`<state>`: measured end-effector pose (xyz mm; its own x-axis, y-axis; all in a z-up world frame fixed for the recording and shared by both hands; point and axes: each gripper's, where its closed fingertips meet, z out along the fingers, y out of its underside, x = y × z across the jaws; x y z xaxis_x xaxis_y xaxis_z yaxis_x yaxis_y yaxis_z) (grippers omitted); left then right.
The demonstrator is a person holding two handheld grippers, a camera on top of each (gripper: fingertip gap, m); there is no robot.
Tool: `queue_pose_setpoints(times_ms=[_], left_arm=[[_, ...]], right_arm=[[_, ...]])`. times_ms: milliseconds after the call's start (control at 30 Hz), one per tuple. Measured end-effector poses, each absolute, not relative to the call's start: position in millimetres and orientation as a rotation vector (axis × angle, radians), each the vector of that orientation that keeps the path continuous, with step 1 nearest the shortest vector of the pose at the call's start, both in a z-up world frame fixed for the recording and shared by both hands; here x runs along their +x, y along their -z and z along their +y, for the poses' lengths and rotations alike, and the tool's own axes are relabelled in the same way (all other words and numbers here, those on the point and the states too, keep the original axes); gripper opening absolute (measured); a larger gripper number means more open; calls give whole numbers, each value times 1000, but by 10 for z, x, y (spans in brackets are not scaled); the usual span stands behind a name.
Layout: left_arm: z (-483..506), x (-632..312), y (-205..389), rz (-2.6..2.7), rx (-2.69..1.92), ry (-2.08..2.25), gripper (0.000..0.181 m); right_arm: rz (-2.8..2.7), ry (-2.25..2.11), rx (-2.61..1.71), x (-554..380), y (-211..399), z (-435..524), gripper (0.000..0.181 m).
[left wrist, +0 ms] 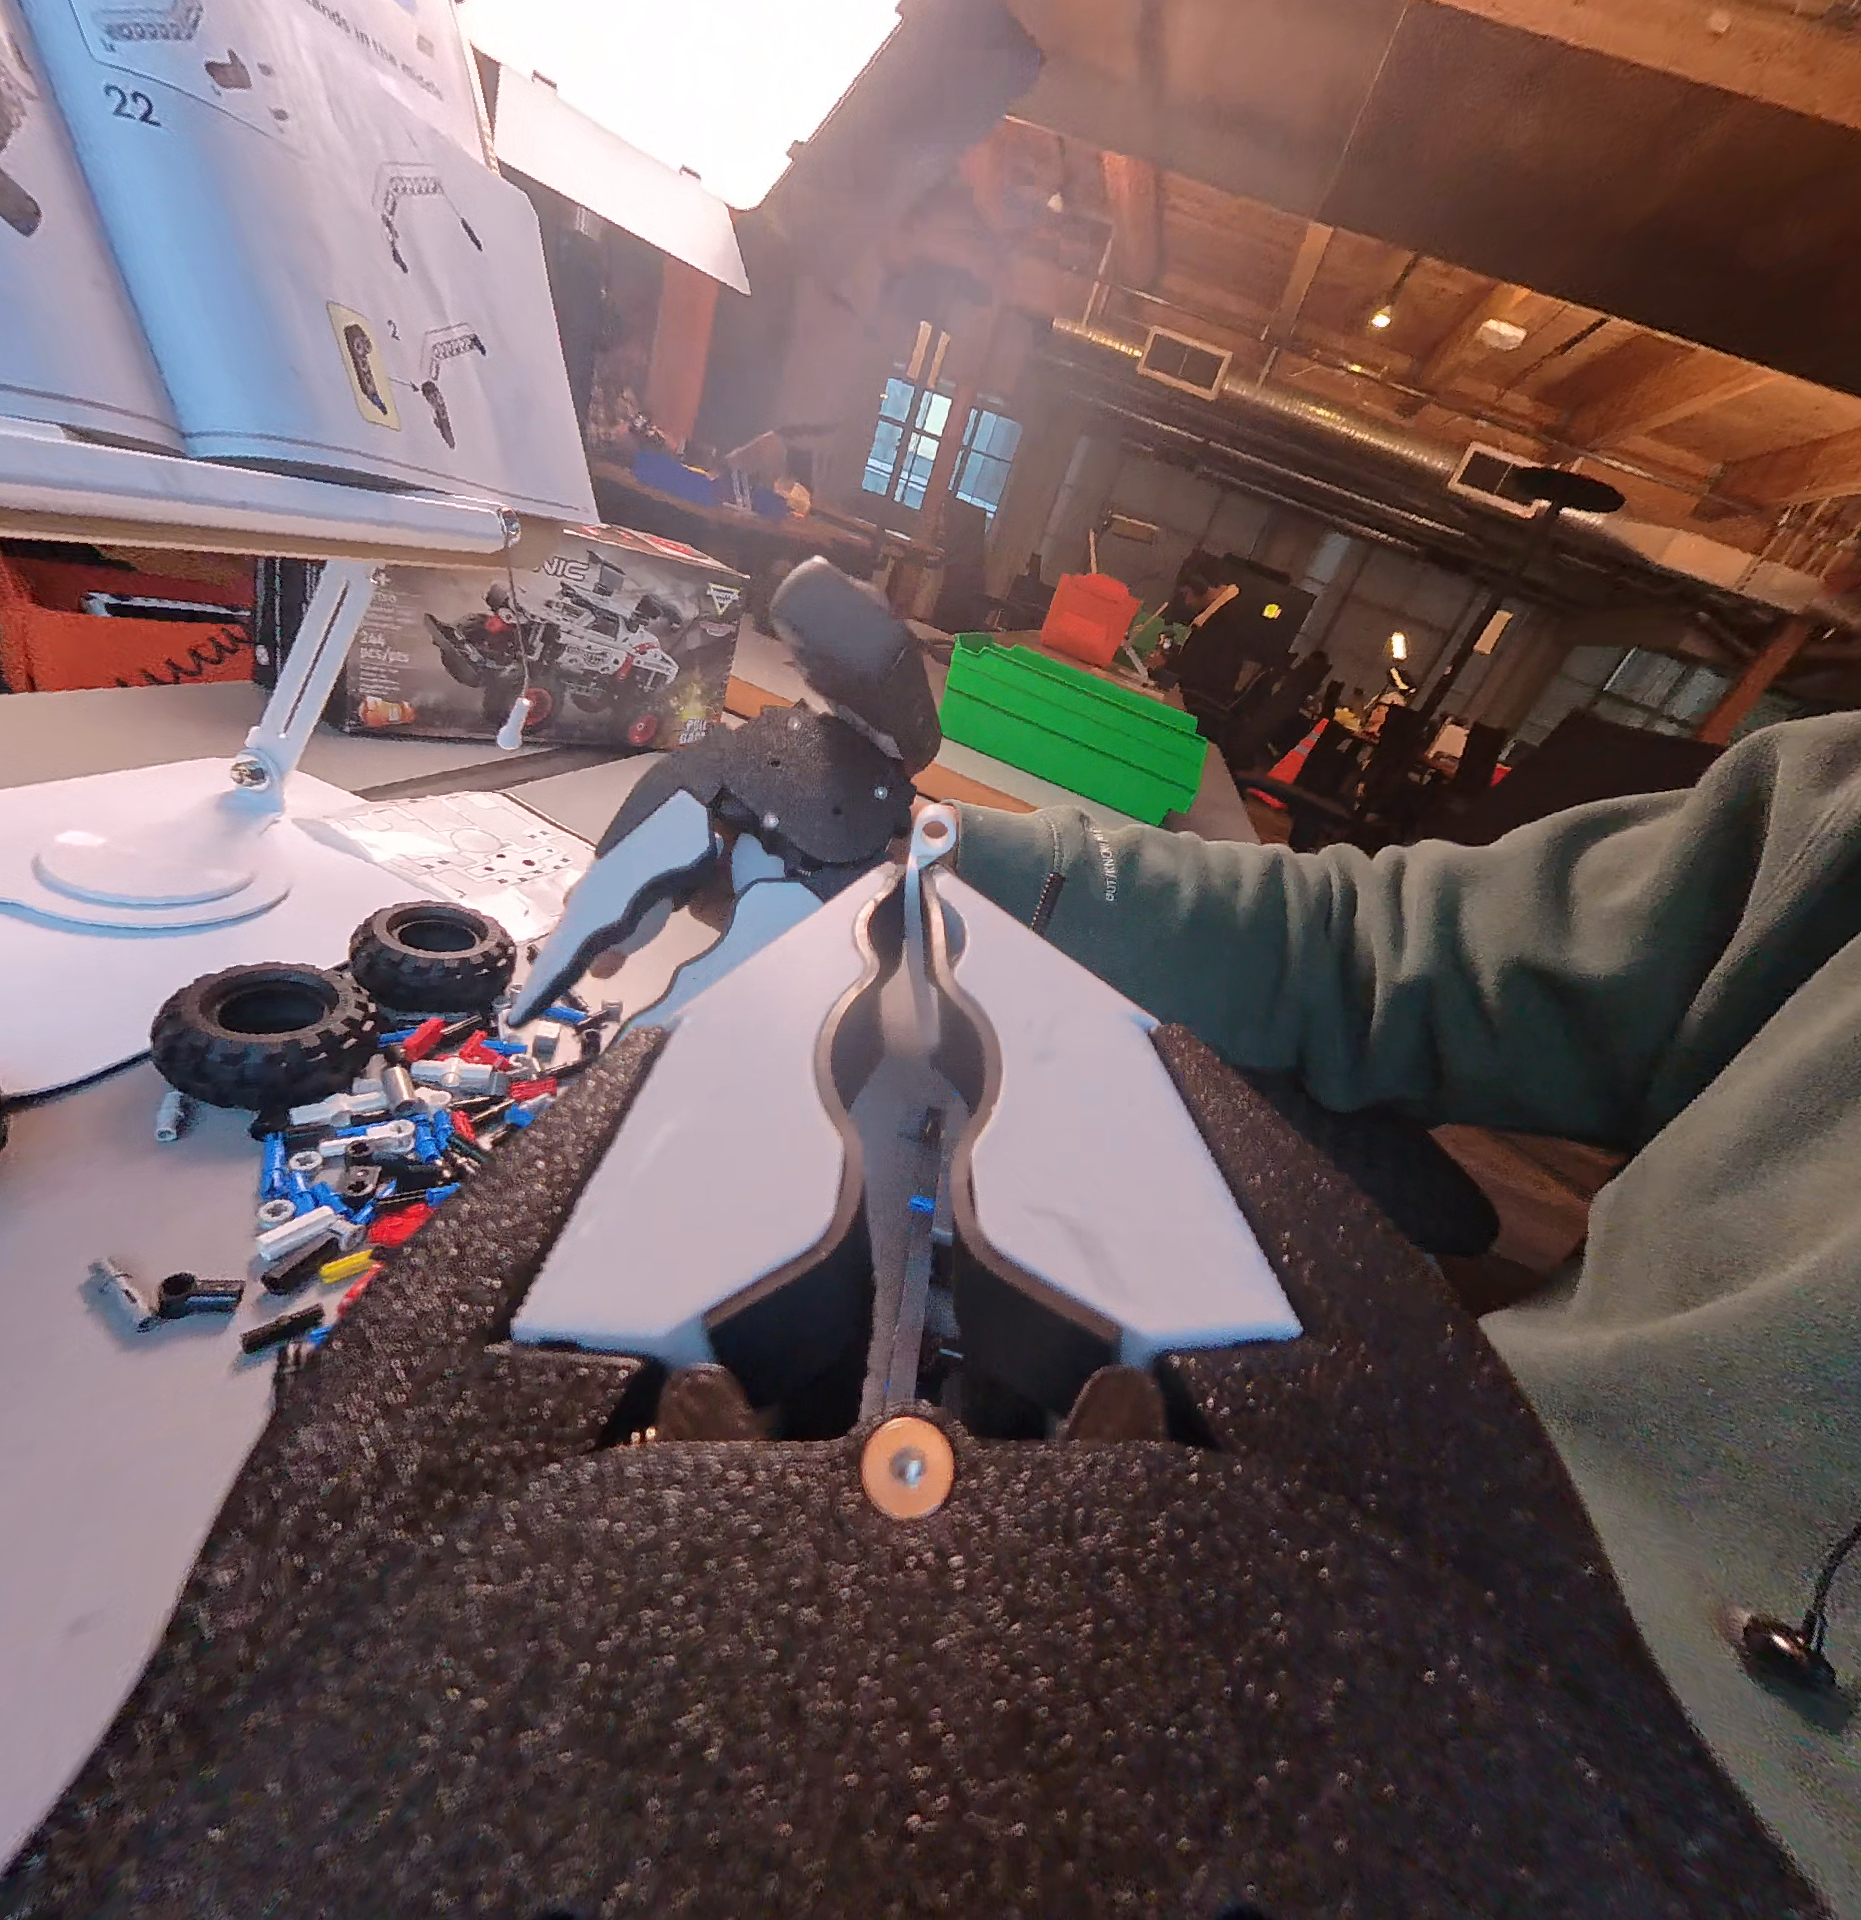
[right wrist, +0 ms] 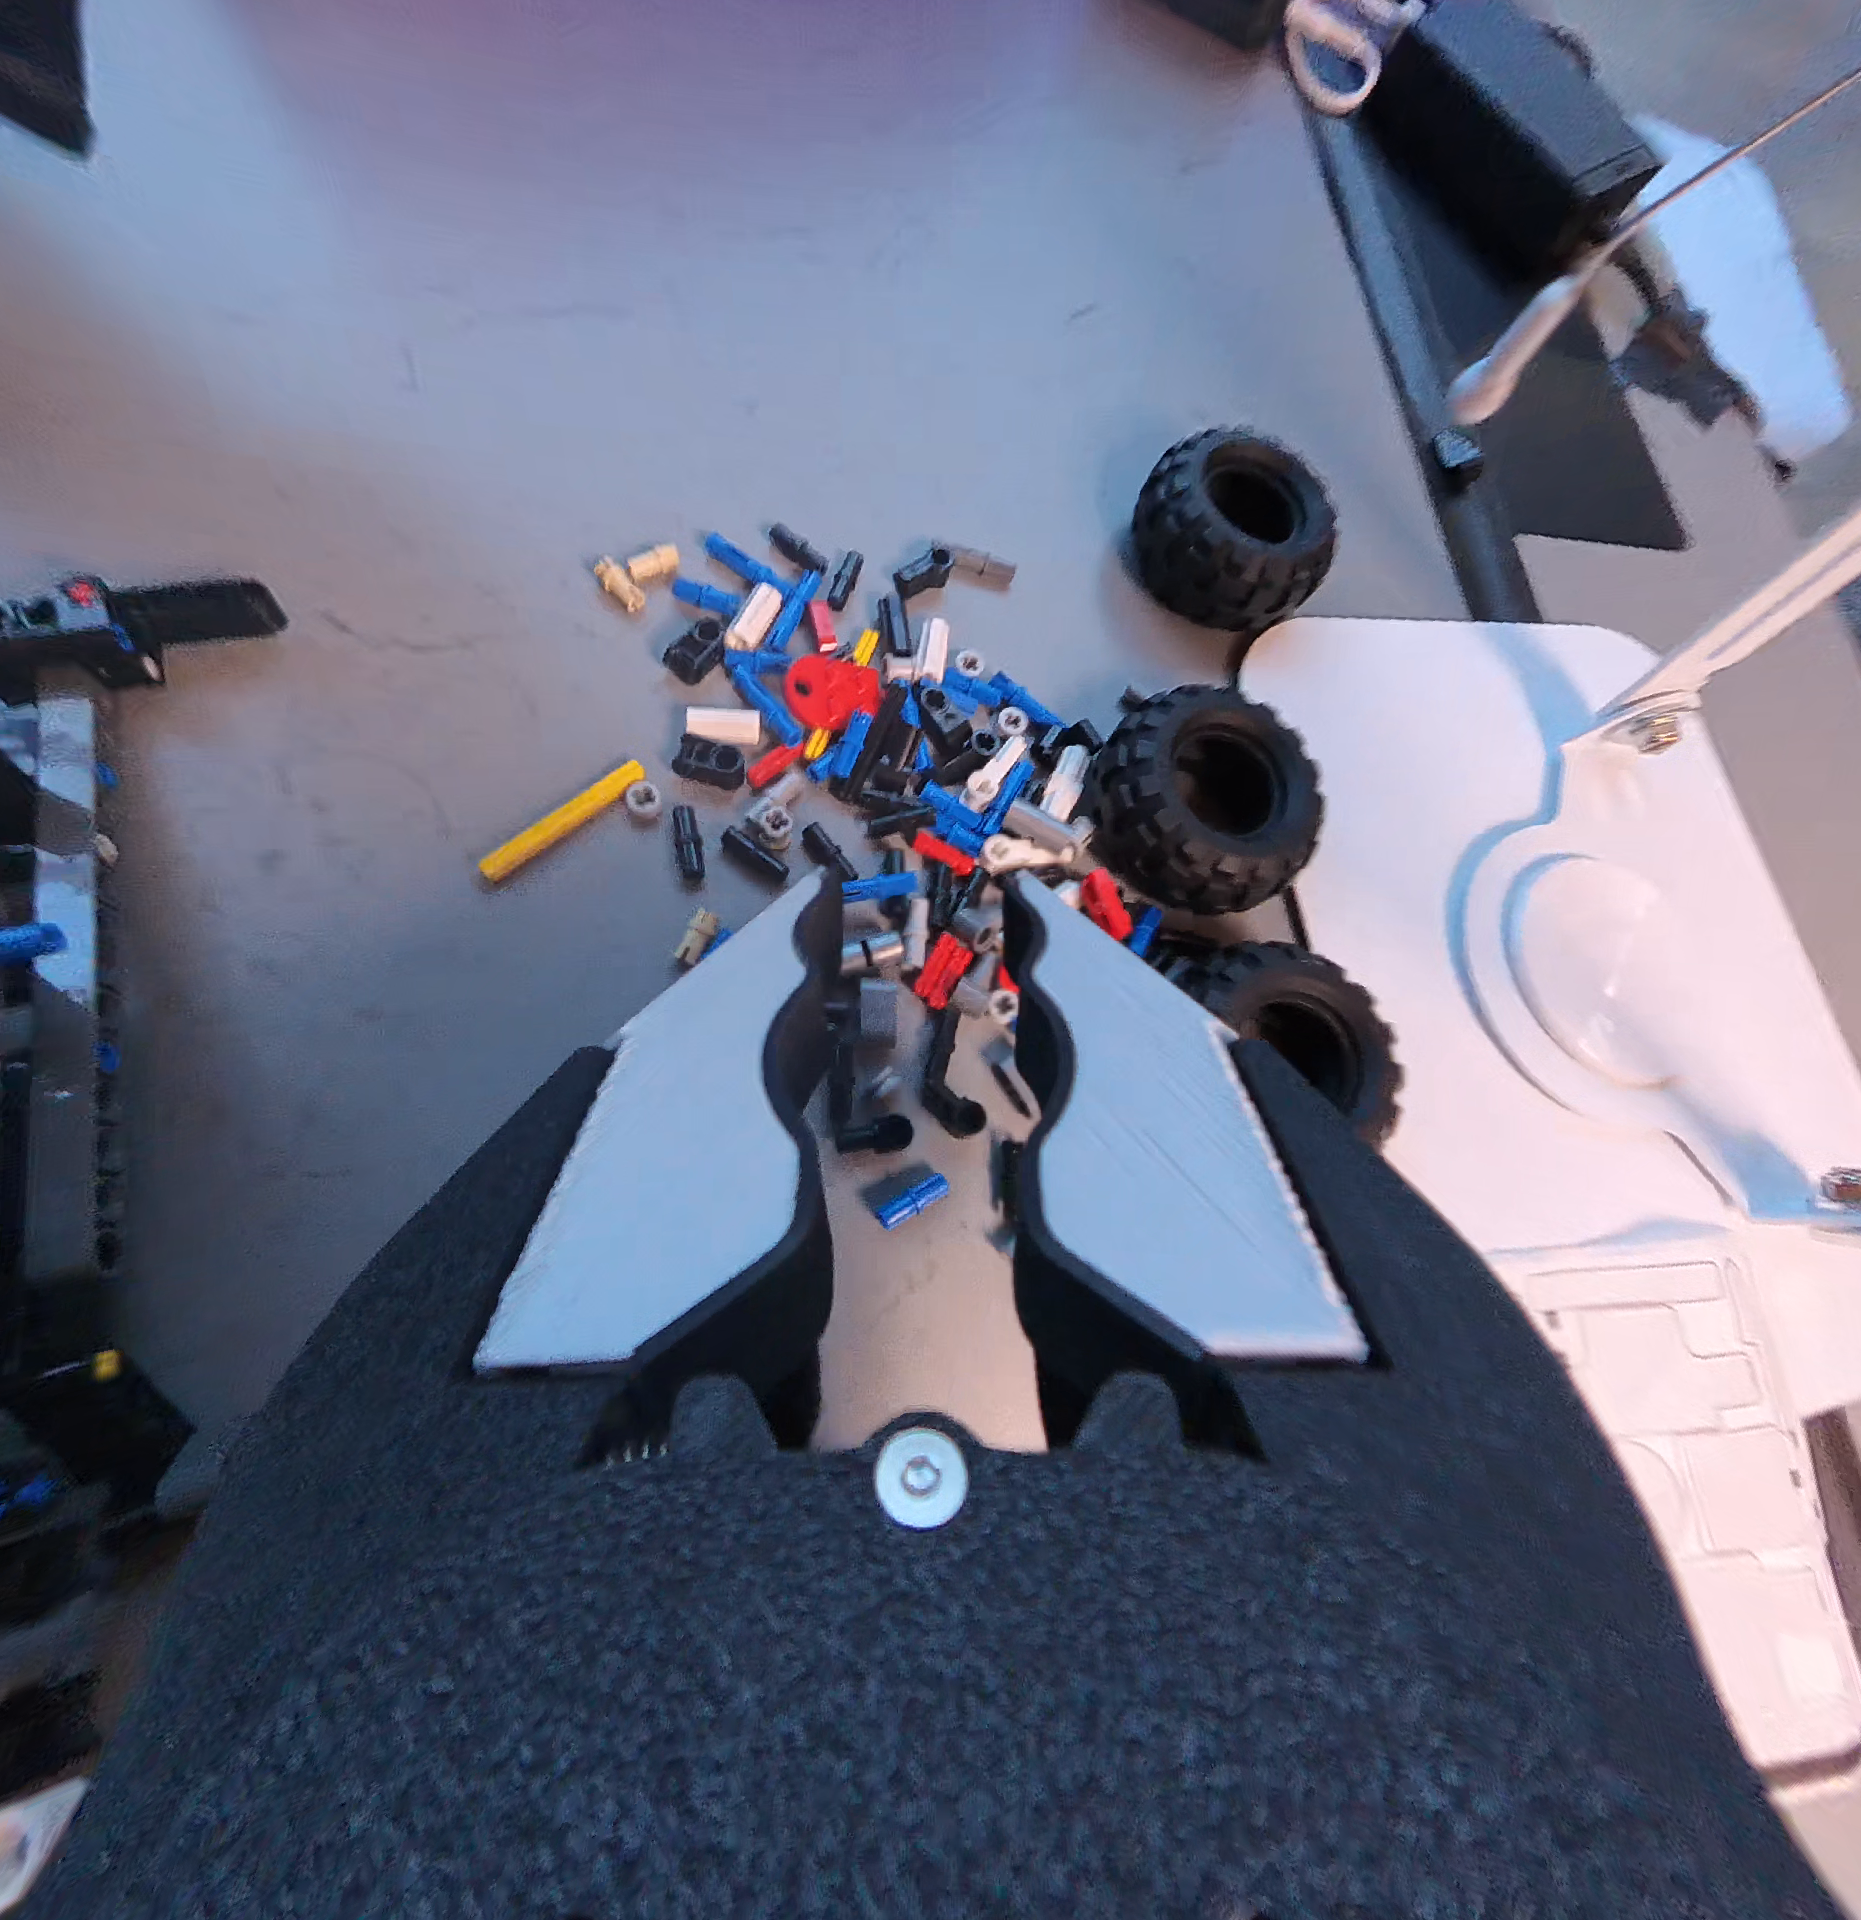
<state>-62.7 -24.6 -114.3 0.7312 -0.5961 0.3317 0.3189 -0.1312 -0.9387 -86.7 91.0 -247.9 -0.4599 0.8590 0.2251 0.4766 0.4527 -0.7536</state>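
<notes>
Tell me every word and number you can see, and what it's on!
I won't copy writing out; here is where it stands.
Open white paper instruction booklet: printed numbers.
Grey cardboard toy-truck box: lettering.
Dark green fleece sleeve: tiny lettering.
White sticker sheet: too blurred.
Pale grey ringed rod in left tool: none.

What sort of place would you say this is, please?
Probably a shared workshop: a grey worktable strewn with small building-toy pieces, green bins on benches behind, and exposed wooden rafters with ductwork overhead.

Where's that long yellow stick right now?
In the right wrist view the long yellow stick lies flat on the grey table, at the left edge of the pile of small parts, ahead and left of the open right gripper.
</notes>
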Motion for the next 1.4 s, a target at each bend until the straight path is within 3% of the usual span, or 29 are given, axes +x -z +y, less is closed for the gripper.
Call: queue_pose_setpoints(times_ms=[100,267,400,667,867,1033,1133,1200,1267,1400], left_arm=[[-247,-636,1154,218,-1498,851,1],[-315,-494,1132,342,-1477,831,1],[-427,-155,1145,607,-1490,619,1],[-579,72,938,679,-1399,612,3],[-613,-32,903,653,-1427,629,25],[-733,88,841,710,-1412,650,21],[-798,185,870,749,-1428,673,4],[-786,164,911,737,-1457,619,4],[-746,79,958,702,-1508,524,2],[-773,-605,904,514,-1623,133,2]], right_arm=[[-1928,-952,-1088,-788,1885,926,35],[-1876,-1198,-836,-353,942,219,23],[-2050,-1127,-683,-178,1049,-375,24],[-2060,-1151,-657,-88,1081,-618,2],[-1854,-942,-452,28,810,-564,2],[-1719,-741,-202,153,722,-749,2],[-1692,-660,-141,161,754,-809,1],[-1695,-652,-156,143,800,-802,2],[-1708,-710,-267,89,877,-738,5],[-1730,-890,-611,117,1015,-422,34]])
